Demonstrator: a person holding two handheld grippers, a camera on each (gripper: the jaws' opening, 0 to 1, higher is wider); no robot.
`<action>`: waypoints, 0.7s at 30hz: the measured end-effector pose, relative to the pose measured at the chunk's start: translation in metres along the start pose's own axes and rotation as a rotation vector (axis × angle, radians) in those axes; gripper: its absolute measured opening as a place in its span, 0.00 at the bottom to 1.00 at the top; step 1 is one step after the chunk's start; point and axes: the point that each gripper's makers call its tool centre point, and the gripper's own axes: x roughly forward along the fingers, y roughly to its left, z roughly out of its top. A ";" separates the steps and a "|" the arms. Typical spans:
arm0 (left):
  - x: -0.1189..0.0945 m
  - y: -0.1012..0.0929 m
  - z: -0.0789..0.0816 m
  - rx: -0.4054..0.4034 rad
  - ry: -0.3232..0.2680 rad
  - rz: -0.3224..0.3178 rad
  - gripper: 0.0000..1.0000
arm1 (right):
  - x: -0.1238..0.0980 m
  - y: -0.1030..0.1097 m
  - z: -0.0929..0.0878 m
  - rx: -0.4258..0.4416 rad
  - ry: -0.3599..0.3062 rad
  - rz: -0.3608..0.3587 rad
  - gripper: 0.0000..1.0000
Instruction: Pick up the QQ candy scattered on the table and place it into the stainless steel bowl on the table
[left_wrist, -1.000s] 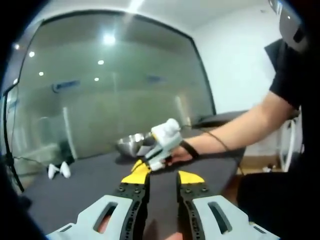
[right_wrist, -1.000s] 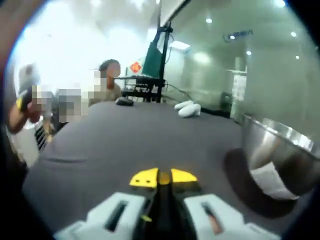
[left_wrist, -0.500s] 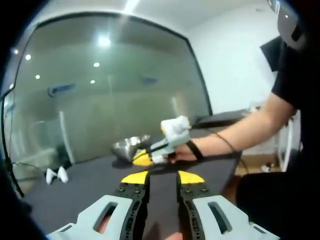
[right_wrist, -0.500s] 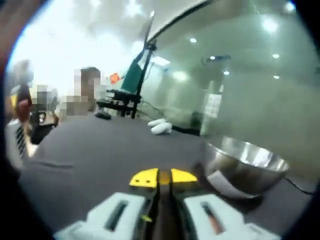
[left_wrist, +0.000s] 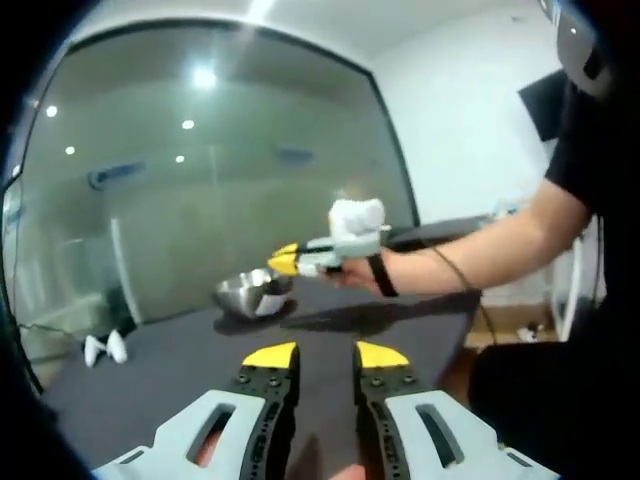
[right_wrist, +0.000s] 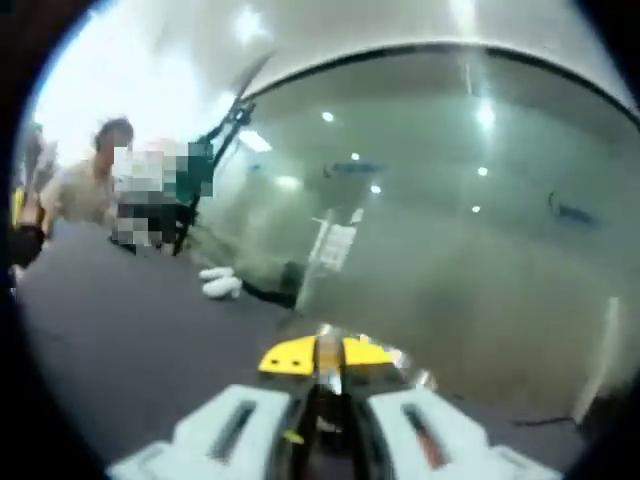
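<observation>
The stainless steel bowl (left_wrist: 250, 294) stands on the dark table (left_wrist: 190, 375) by the glass wall. In the left gripper view, a hand holds my right gripper (left_wrist: 283, 263) in the air just above and right of the bowl, its yellow tips pointing left. My left gripper (left_wrist: 325, 356) hovers open over the table's near part, with nothing between its jaws. In the right gripper view, my right gripper (right_wrist: 325, 356) is shut, and a bit of the shiny bowl (right_wrist: 412, 371) rim peeks out behind its tips. I see no candy between the tips.
Two small white objects (left_wrist: 102, 348) lie on the table (right_wrist: 100, 340) far from the bowl, the same white objects (right_wrist: 220, 285) near the glass wall (right_wrist: 450, 220). A person (right_wrist: 85, 185) stands beyond the table's far side. The person's arm (left_wrist: 480, 255) reaches across the table's right edge.
The right gripper has risen and moved left until it is over the bowl. Its view has tilted up toward the glass wall. The left gripper has barely moved.
</observation>
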 end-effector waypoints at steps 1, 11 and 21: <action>0.000 -0.001 0.001 0.001 -0.001 -0.004 0.23 | 0.003 -0.005 0.002 -0.045 -0.019 -0.020 0.09; 0.001 -0.004 -0.003 -0.004 0.019 -0.007 0.23 | 0.031 -0.038 -0.012 0.051 0.022 -0.130 0.09; 0.003 0.002 -0.011 -0.009 0.045 0.001 0.22 | 0.048 -0.061 -0.031 0.148 0.047 -0.220 0.09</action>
